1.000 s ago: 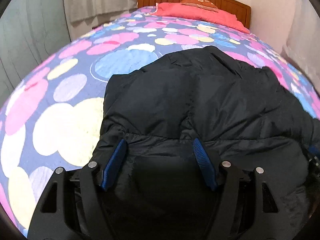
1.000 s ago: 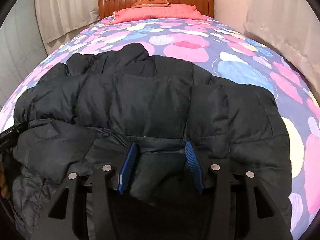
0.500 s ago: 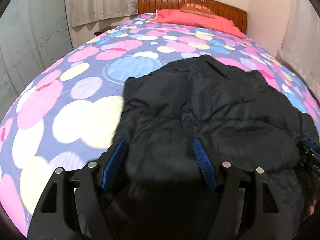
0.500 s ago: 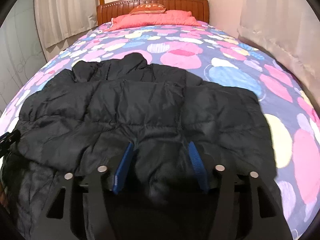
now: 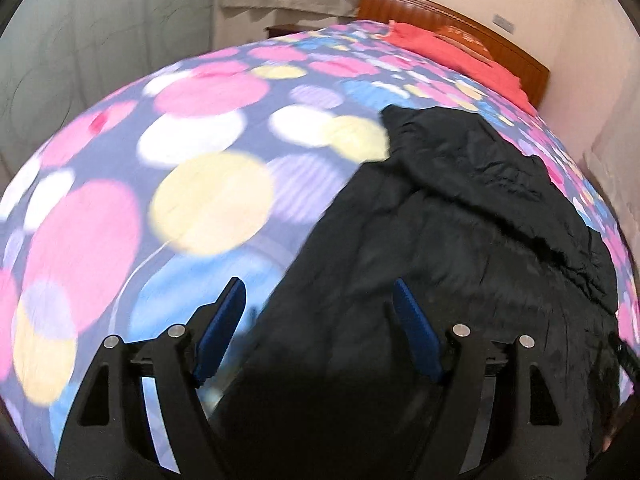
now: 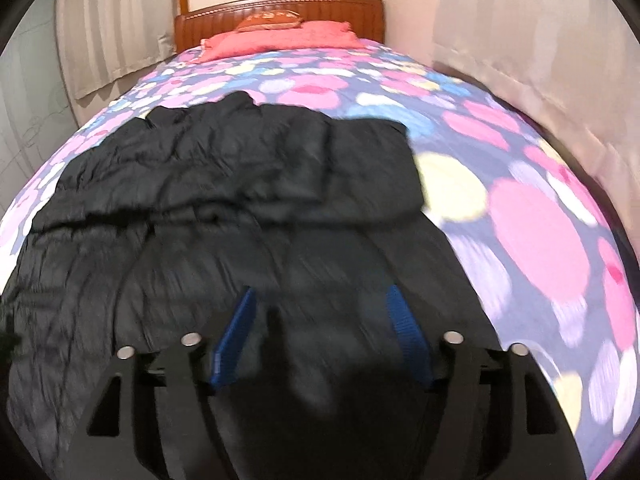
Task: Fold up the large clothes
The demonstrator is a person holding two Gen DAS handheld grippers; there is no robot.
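Low in both wrist views, the left gripper (image 5: 318,334) and right gripper (image 6: 320,338) hang with fingers spread wide, gripping nothing; the frames are blurred, so I judge a fold has been laid and let go. Filling the centre beyond them, the black padded jacket (image 6: 240,184) lies flat on the spotted bedspread (image 6: 520,220), one layer doubled over the other, probably to halve it. At the upper edge, red pillows (image 6: 280,36) rest against the wooden headboard (image 6: 280,10), well clear of the work.
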